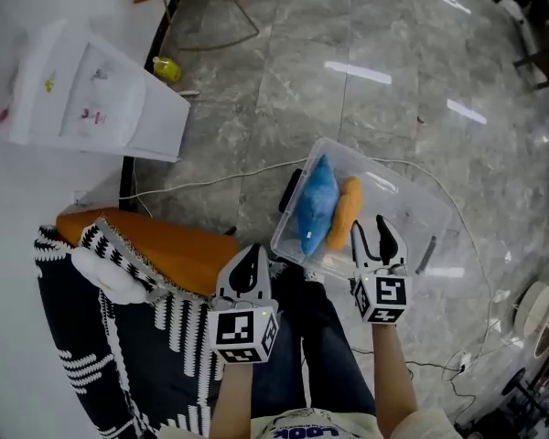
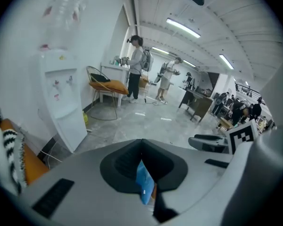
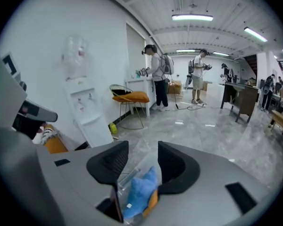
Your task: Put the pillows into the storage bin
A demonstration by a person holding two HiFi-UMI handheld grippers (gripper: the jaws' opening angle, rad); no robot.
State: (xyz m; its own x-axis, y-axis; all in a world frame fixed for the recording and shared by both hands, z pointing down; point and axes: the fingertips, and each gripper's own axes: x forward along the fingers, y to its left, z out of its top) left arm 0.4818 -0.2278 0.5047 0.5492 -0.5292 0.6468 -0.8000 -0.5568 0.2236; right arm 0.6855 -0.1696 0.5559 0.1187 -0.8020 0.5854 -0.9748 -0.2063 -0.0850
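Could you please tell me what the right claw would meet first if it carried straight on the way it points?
Probably the blue pillow lying in the clear storage bin, though depth is unclear.

Soft blue fabric pillow (image 1: 317, 204): bright sky blue, plain, small white tag. Plump orange fabric pillow (image 1: 345, 212): plain warm orange. Clear plastic storage bin (image 1: 393, 174): colourless, see-through, with a black clip at one end. Left gripper (image 1: 249, 262) and right gripper (image 1: 373, 236): pale grey shells, black jaw pads, marker cubes white with black square patterns. Polished stone floor (image 1: 348, 62): grey, marbled with paler veins. Flat orange seat cushion (image 1: 169, 250): plain orange. Woven throw (image 1: 110, 355): black with white stripes and zigzag edging. Boxy plastic water dispenser (image 1: 96, 103): white, with small red and yellow marks. Person's trousers (image 1: 297, 355): dark blue.
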